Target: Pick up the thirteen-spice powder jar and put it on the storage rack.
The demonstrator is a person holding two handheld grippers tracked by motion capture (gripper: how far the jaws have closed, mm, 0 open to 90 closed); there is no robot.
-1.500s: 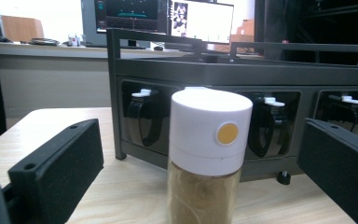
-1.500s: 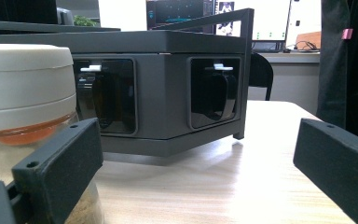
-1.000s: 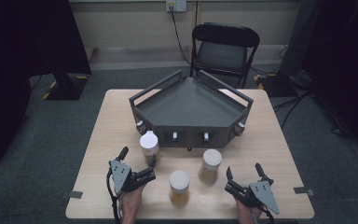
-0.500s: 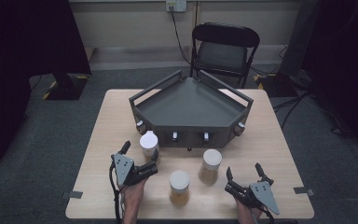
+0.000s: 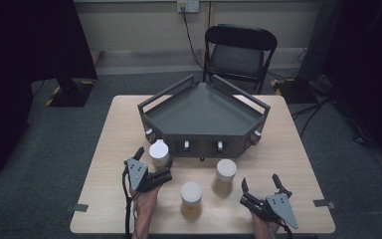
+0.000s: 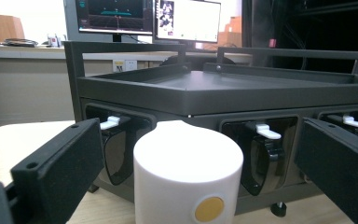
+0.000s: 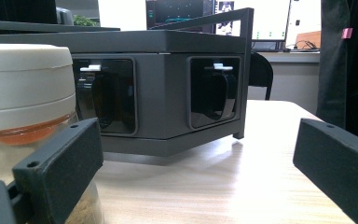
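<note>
Your right tool (image 5: 260, 185) sits close to the near edge of the desk (image 5: 114, 129), jaws spread wide and holding nothing; bare wood lies open ahead of it up to the dark tray stand (image 5: 204, 107). In the right gripper view a white-lidded jar (image 7: 23, 93) stands just off its left jaw, not between the jaws. Your left tool (image 5: 154, 164) is farther in, jaws also wide apart, and the white-capped jar (image 5: 159, 152) stands between them with a gap showing on each side in the left gripper view. That jar is just in front of the stand's front face, so there is little room beyond it. Two more jars, the middle jar (image 5: 191, 199) and the right jar (image 5: 225, 176), stand between your hands. Compared with a second ago, your left tool has moved forward around the jar; the right has barely shifted.
</note>
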